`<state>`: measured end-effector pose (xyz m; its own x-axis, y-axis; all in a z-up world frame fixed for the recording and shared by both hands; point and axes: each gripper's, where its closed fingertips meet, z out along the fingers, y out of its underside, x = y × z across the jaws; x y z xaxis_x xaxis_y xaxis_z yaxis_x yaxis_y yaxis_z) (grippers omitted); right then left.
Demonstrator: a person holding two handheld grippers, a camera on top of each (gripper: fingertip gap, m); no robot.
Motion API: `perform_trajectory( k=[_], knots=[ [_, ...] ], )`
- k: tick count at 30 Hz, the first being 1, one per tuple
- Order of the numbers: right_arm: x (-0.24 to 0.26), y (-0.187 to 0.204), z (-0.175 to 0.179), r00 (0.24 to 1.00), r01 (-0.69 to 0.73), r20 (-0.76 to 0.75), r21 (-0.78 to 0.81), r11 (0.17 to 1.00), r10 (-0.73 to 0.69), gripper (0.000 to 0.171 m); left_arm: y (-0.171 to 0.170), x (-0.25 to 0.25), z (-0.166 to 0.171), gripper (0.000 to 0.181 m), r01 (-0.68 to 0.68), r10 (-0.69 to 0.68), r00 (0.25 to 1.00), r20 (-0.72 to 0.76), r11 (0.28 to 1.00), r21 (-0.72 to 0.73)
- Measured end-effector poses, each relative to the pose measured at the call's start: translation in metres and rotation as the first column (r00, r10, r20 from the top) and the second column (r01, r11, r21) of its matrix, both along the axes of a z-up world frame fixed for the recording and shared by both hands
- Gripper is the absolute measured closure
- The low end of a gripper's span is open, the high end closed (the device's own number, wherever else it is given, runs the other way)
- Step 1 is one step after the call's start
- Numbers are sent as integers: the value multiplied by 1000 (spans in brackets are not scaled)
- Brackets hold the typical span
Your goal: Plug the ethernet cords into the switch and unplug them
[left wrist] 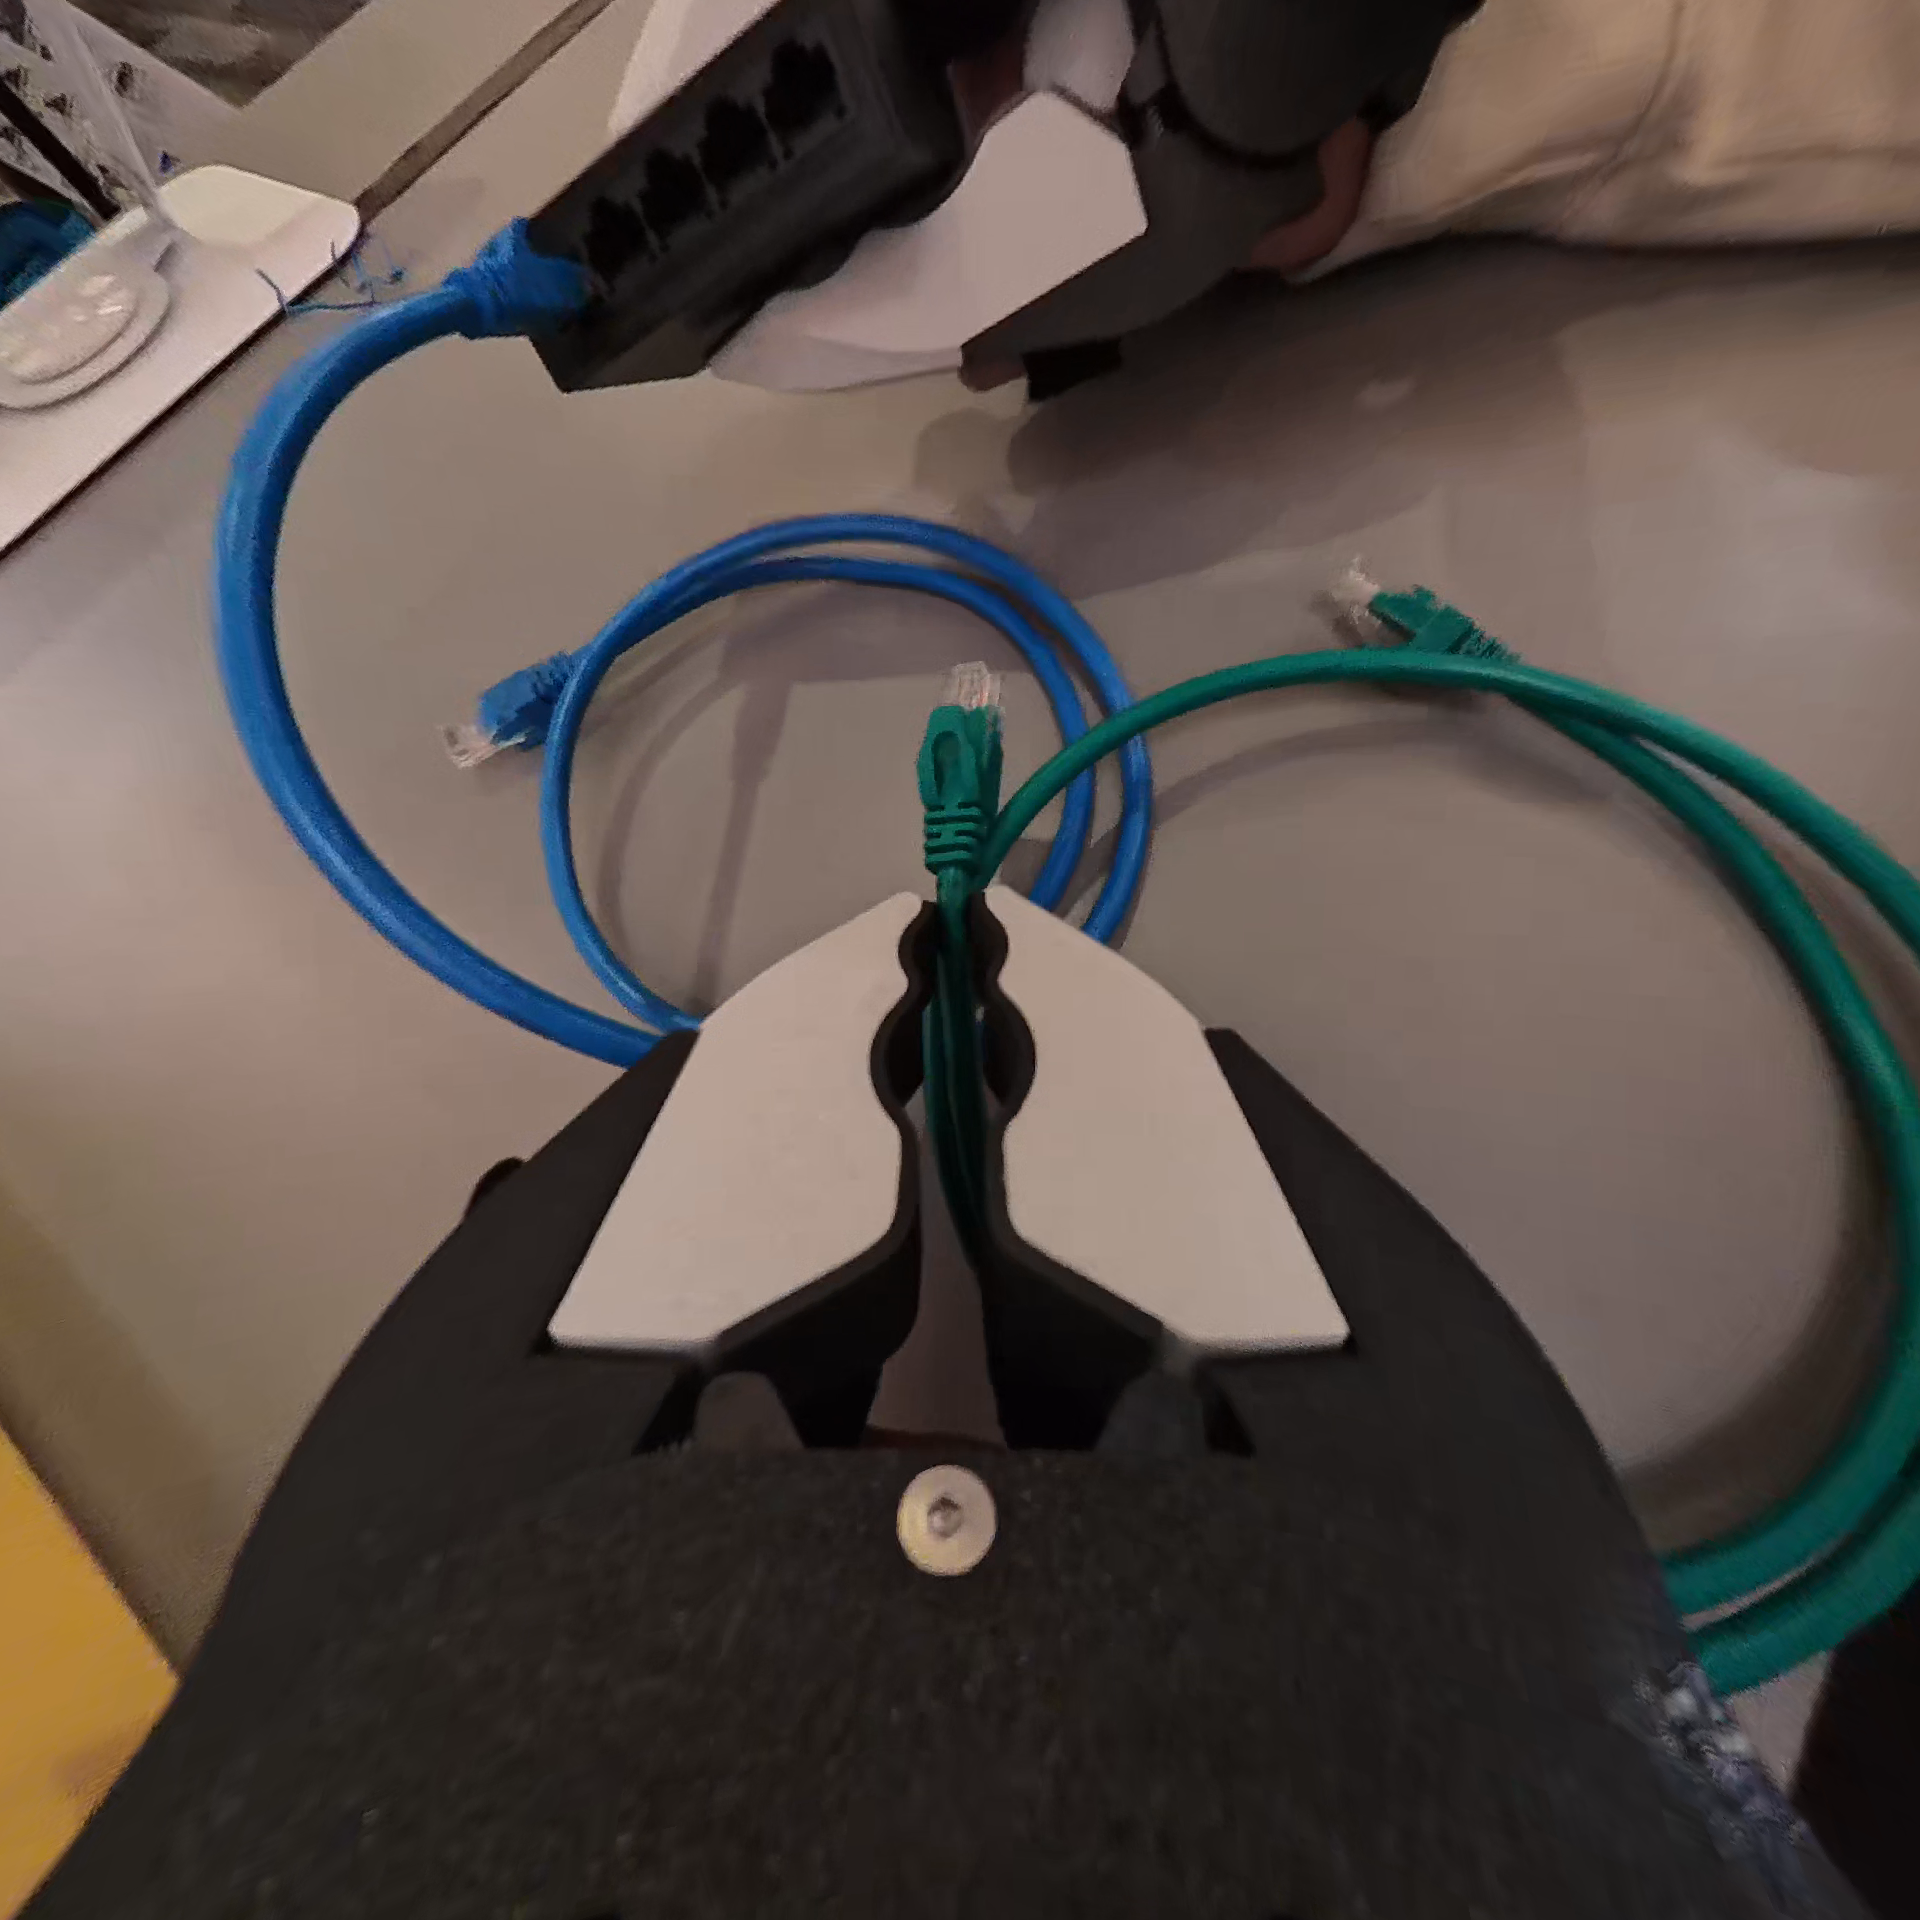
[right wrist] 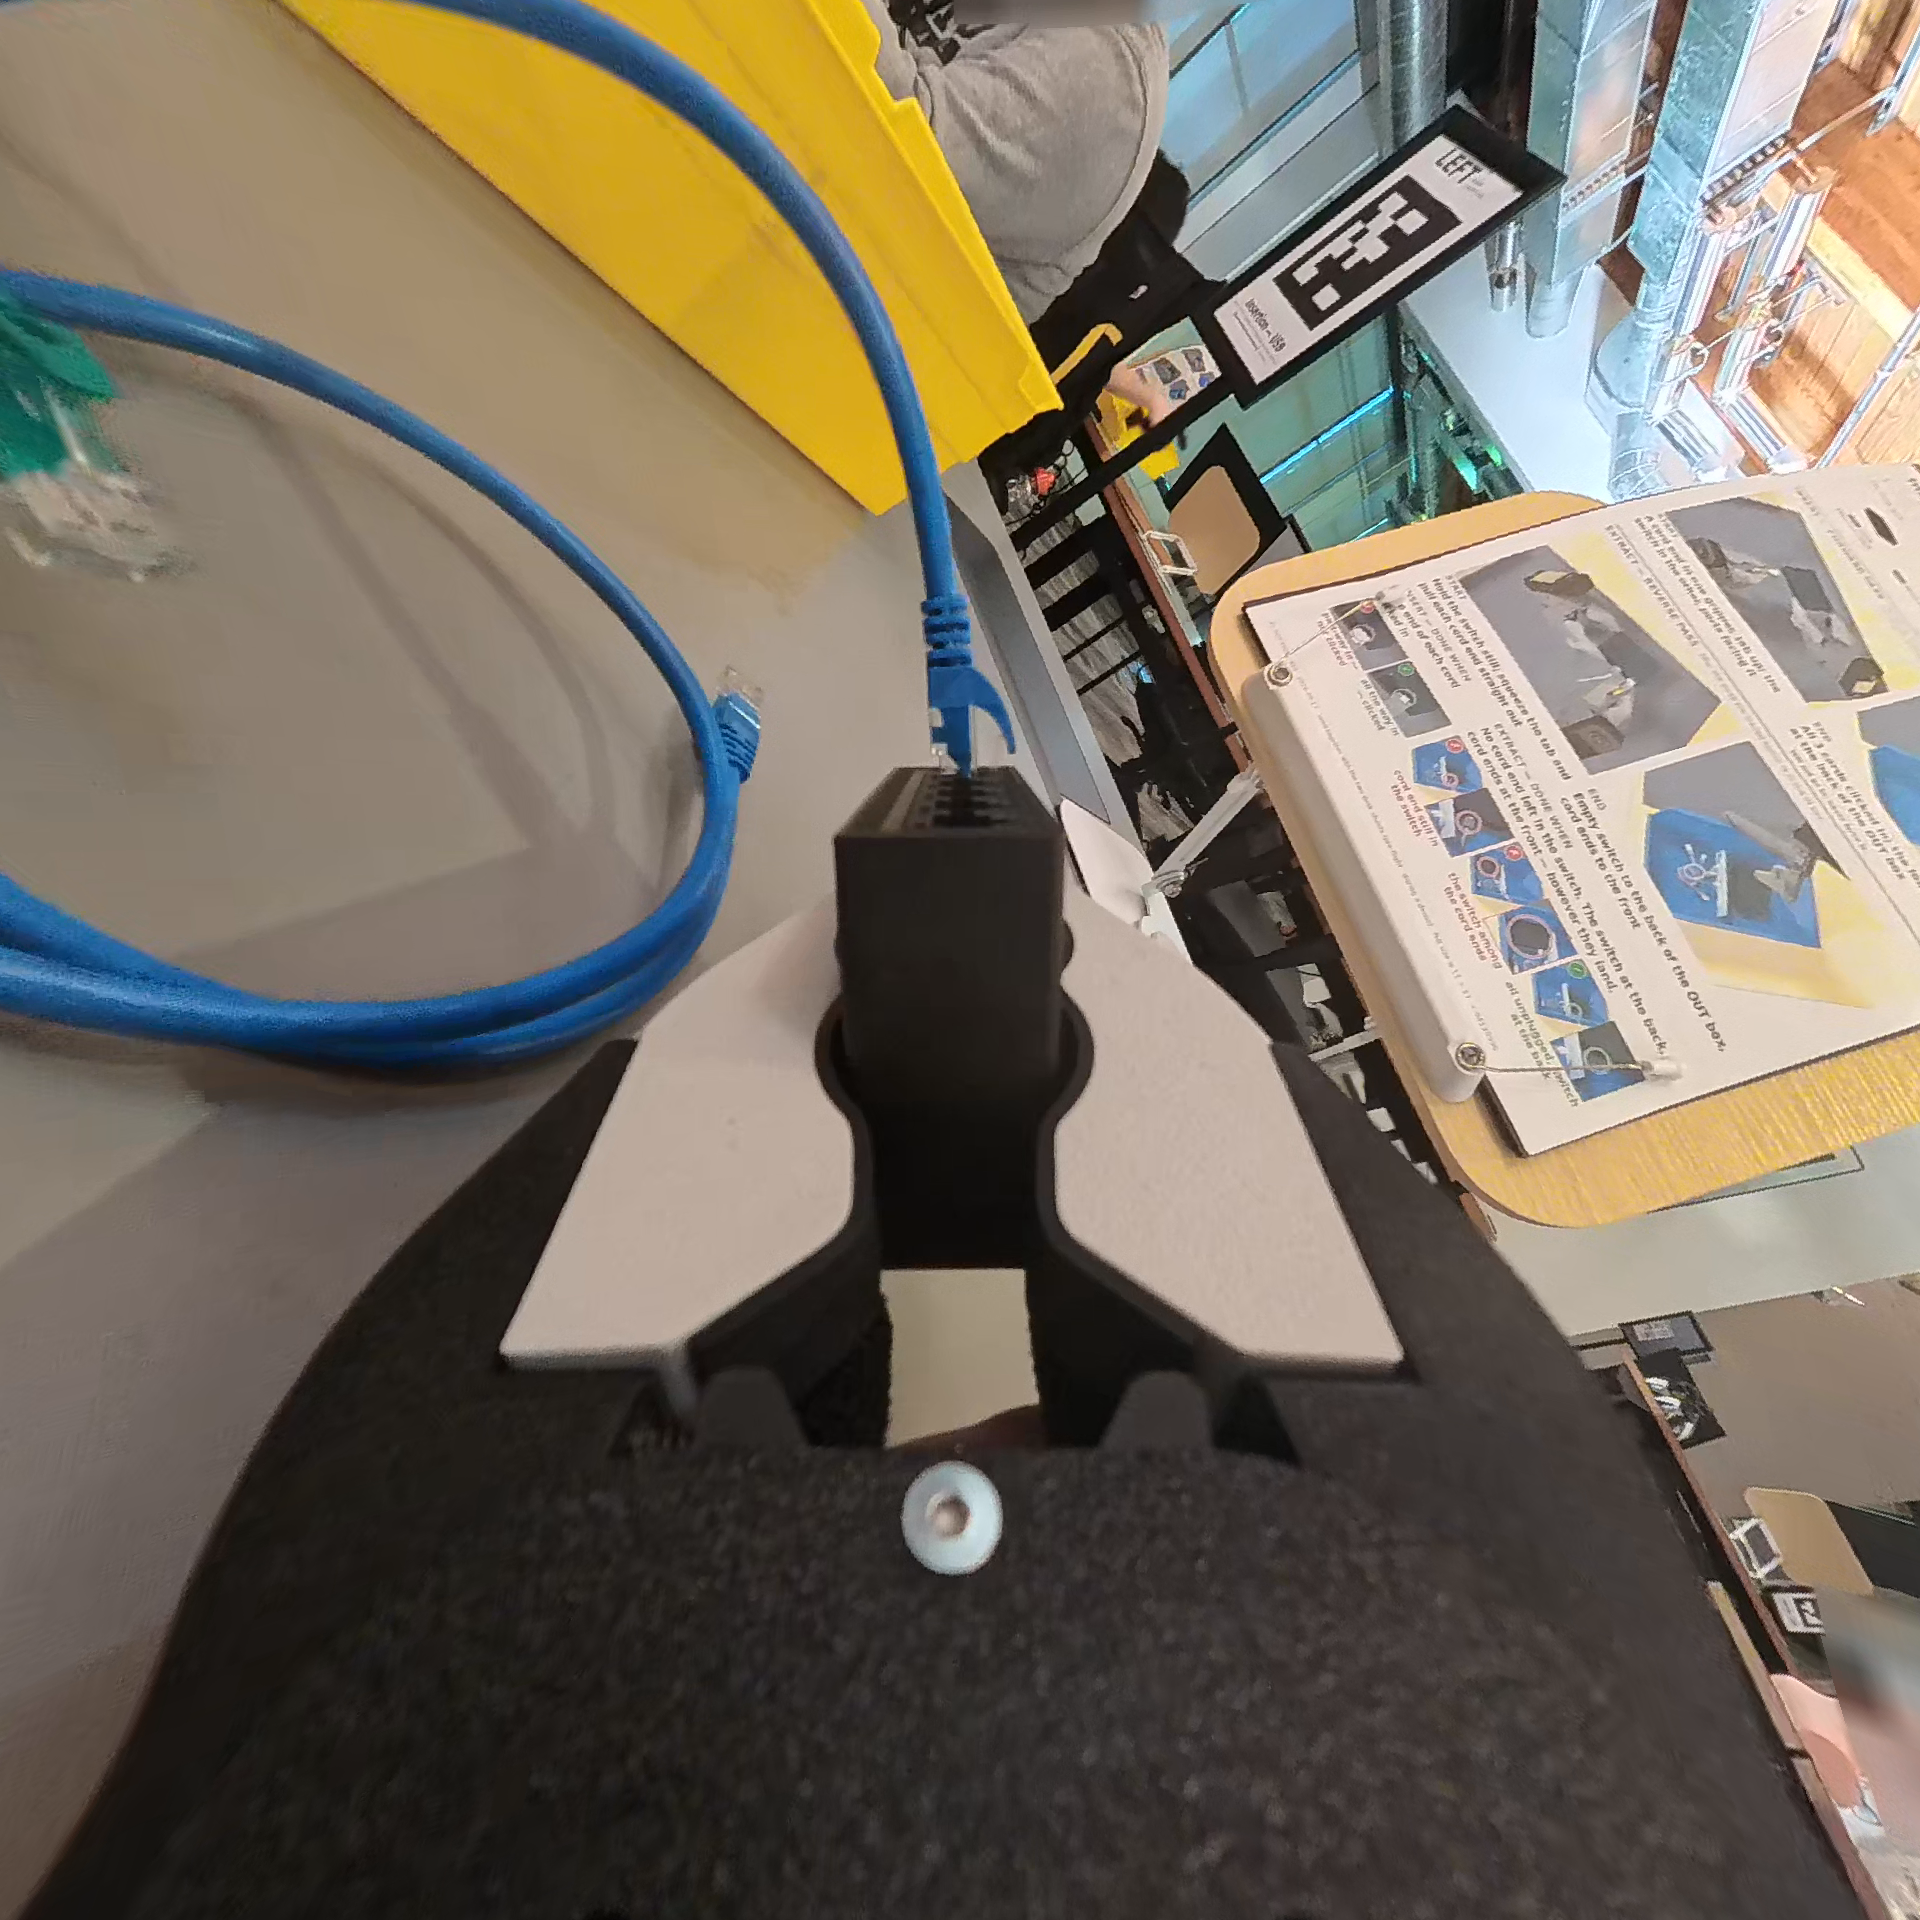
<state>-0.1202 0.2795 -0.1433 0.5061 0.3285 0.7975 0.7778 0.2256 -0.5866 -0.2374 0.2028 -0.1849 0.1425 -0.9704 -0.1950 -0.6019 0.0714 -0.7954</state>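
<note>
Left claw (left wrist: 951, 909): clenched on green cord (left wrist: 1558, 707) just behind its plug, plug pointing toward the switch (left wrist: 727, 218). Right claw (right wrist: 951, 935): grasping black switch, raised off grey surface (left wrist: 1455, 468). Blue cord (left wrist: 270, 644): one end plugged into switch, remainder coiled on surface.

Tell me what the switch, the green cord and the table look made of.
Switch: matte black, probably plastic; dull, no glint, moulded port openings. Green cord: smooth rubbery sheath, likely PVC; bends in loose loops, ribbed boot, clear plug tip. Table: smooth grey, semi-gloss, possibly laminate; soft reflections show on it.
</note>
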Motion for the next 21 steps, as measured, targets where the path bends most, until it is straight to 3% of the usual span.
perform_trajectory(
  k=[7, 13, 17, 21],
  knots=[
    [0, -1, 0, 1000, -2, -1, 3, 1000, 2, 141, -12, 7, 43, 177, 104, -99, 993, 57, 990, -90],
    [-2, -1, -1, 1000, -4, 22, 14, 1000, 3, 141, 19, 10, 64, 176, 51, -81, 960, -267, 992, -118],
    [-2, -2, 1, 999, -2, 35, 36, 999, 0, 141, 44, 27, 74, 177, 28, -65, 920, -385, 995, -100],
    [-4, -4, 4, 998, -6, 62, 78, 997, 1, 141, 52, 42, 65, 176, 9, -90, 880, -467, 985, -174]
  ],
)
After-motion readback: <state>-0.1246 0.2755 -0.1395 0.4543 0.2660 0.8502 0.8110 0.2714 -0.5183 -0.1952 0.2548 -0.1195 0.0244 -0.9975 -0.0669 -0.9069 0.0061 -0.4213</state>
